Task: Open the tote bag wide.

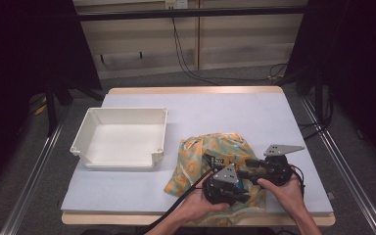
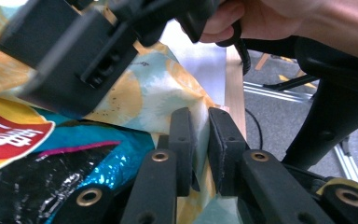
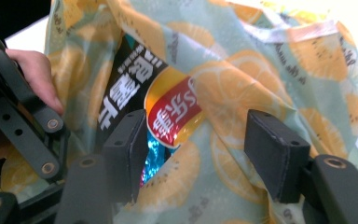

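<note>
The pale green, orange-printed cloth bag (image 1: 210,159) lies at the near right of the grey table mat (image 1: 225,112), with a glossy blue, red and yellow snack packet (image 3: 170,114) lodged part-way inside its mouth. The left gripper (image 2: 200,144) has its jaws pinched on an edge of the bag's fabric, while the right gripper (image 3: 200,154) stands with jaws spread wide at the opening, one jaw beside the packet. Judged state: the packet is neither fully in nor out, and the white plastic tray (image 1: 122,139) alongside holds nothing.
</note>
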